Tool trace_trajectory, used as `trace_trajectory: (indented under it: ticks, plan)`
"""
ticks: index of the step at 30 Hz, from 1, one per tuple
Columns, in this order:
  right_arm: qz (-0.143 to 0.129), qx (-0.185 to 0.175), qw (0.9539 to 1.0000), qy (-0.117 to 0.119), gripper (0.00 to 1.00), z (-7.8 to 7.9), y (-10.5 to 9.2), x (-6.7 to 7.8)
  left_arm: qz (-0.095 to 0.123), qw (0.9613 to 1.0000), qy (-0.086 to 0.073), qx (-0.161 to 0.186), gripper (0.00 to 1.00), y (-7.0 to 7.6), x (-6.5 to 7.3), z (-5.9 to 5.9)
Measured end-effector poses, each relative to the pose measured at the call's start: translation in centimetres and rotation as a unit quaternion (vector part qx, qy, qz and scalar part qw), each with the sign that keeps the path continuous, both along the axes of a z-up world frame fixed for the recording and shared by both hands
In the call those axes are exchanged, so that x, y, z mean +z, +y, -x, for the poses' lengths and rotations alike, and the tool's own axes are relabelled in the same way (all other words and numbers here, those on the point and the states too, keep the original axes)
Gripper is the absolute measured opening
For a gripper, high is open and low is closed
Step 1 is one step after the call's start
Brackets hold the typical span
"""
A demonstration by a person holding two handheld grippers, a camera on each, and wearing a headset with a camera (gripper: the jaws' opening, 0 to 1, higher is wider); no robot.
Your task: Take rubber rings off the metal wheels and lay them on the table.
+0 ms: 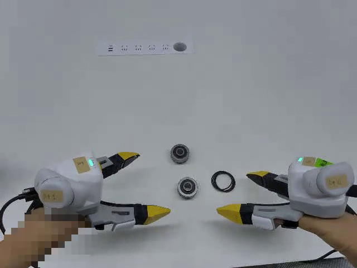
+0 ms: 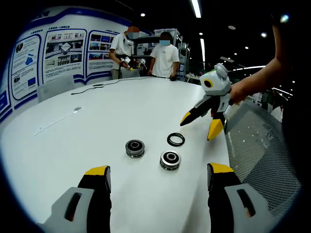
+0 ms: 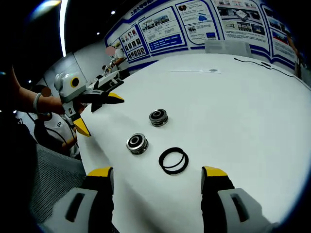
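Observation:
Two small metal wheels lie on the white table: a far wheel (image 1: 179, 153) (image 2: 135, 147) (image 3: 158, 117) and a near wheel (image 1: 188, 187) (image 2: 170, 159) (image 3: 137, 143). Black rubber rings (image 1: 223, 181) (image 2: 176, 140) (image 3: 174, 160) lie flat just right of the near wheel, seemingly two overlapping. My left gripper (image 1: 152, 183) (image 2: 159, 172) (image 3: 99, 113) hovers open left of the wheels, holding nothing. My right gripper (image 1: 234, 192) (image 3: 158, 174) (image 2: 198, 129) is open on the right, its fingertips close to the rings and not touching them.
A white power strip (image 1: 145, 48) lies at the table's far side. A grey mesh chair (image 2: 265, 145) stands by the table edge near me. Two people (image 2: 146, 56) stand beyond the far end. Posters (image 3: 194, 24) cover the wall.

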State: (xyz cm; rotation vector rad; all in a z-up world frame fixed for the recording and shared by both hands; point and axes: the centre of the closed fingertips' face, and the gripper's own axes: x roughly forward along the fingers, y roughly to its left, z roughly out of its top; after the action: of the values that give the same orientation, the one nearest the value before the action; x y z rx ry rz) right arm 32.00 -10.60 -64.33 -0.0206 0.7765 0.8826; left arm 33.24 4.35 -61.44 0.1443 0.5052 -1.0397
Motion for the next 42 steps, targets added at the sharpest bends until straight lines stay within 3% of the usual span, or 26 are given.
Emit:
trace_trajectory:
  ticks: [7, 16, 29, 37, 42]
  plan:
    - [0.01, 0.004, 0.9995, -0.029, 0.8, 0.2, -0.2, 0.3, -0.003, 0.9998, -0.007, 0.016, 0.86, 0.0, 0.2, 0.8]
    - [0.02, 0.006, 0.9988, -0.044, 0.84, 0.5, -0.5, 0.5, -0.009, 0.9996, -0.011, 0.024, 0.91, -0.1, 0.1, 1.9]
    - [0.03, 0.018, 0.9962, -0.08, 0.99, 1.8, -0.7, 0.8, 0.01, 0.998, -0.043, 0.045, 1.0, 0.5, 1.1, 2.7]
    - [0.032, 0.02, 0.9943, -0.099, 0.99, 2.4, -0.8, 0.8, 0.015, 0.9962, -0.065, 0.056, 1.0, 1.2, 1.4, 2.7]
    - [0.033, 0.024, 0.9944, -0.098, 0.99, 2.6, -0.6, 0.9, 0.02, 0.9958, -0.066, 0.06, 1.0, 1.3, 1.6, 2.6]
